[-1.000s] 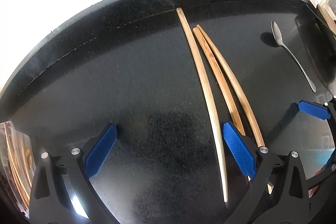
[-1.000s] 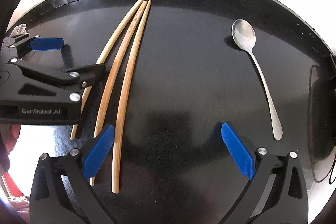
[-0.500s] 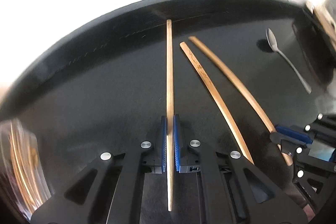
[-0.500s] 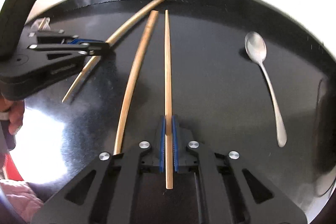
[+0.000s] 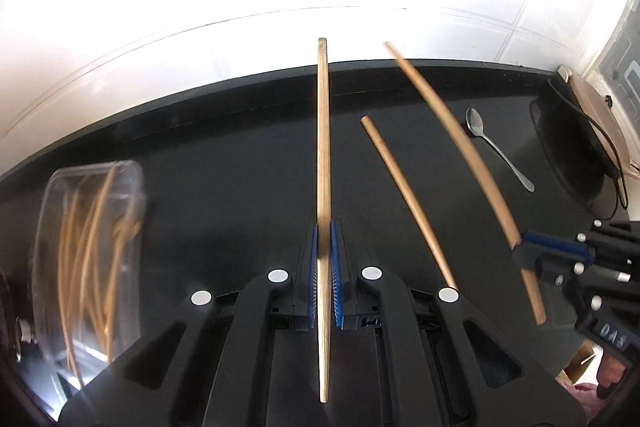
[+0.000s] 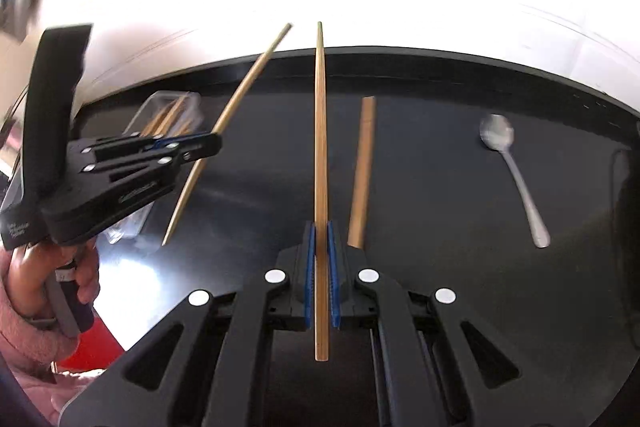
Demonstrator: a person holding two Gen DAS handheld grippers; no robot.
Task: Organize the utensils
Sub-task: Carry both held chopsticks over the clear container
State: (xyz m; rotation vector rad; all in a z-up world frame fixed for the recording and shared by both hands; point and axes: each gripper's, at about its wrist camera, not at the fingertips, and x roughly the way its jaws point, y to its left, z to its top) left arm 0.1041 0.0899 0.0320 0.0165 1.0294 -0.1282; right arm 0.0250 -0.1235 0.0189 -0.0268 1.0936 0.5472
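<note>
Three slender round wooden chopsticks: the left gripper [image 5: 324,267] is clamped on one chopstick [image 5: 323,155], the right gripper [image 6: 319,267] on a second chopstick [image 6: 320,147], both raised; the third chopstick [image 5: 404,191] lies on the matte black countertop [image 5: 224,155] near a polished metal spoon [image 5: 496,149]
</note>
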